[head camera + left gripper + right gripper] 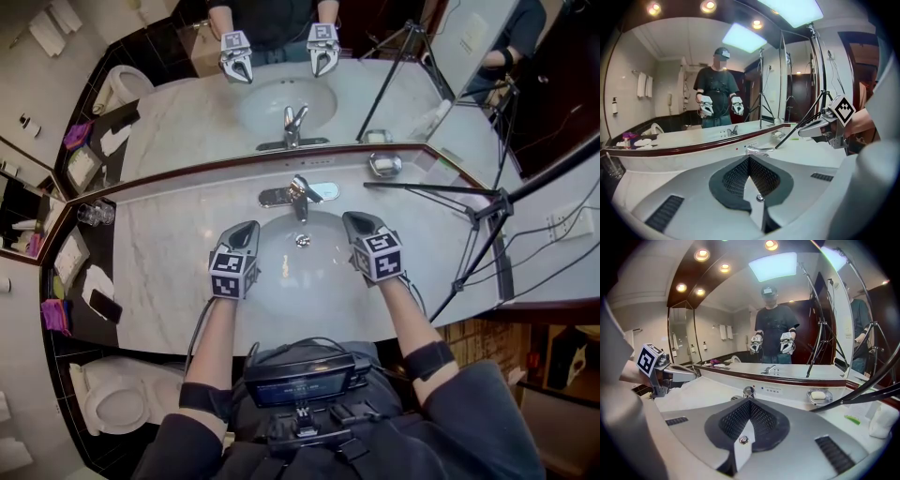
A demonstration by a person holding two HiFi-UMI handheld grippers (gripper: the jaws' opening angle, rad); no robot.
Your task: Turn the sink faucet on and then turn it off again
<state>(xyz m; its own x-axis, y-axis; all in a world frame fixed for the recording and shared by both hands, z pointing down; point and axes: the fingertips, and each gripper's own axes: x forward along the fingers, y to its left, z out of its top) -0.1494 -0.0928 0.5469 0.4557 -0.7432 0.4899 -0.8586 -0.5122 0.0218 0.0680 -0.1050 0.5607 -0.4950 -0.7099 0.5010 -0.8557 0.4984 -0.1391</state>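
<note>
A chrome faucet (298,193) with a single lever stands at the back of the oval white sink (281,277). In the head view my left gripper (248,231) hovers over the sink's left rim, shut and holding nothing. Over the right rim my right gripper (353,221) is likewise shut and empty. Both point toward the faucet and stand a little short of it, one on each side. In the left gripper view the faucet lever (759,150) shows just past the shut jaw tips (749,157). The right gripper view has the faucet (748,392) right beyond its tips (749,400).
A soap dish (384,165) sits on the marble counter (169,262) right of the faucet. A black tripod (469,211) leans across the counter's right side. A glass (94,214) stands at the far left. A mirror (281,84) runs behind the counter. A toilet (117,403) is below left.
</note>
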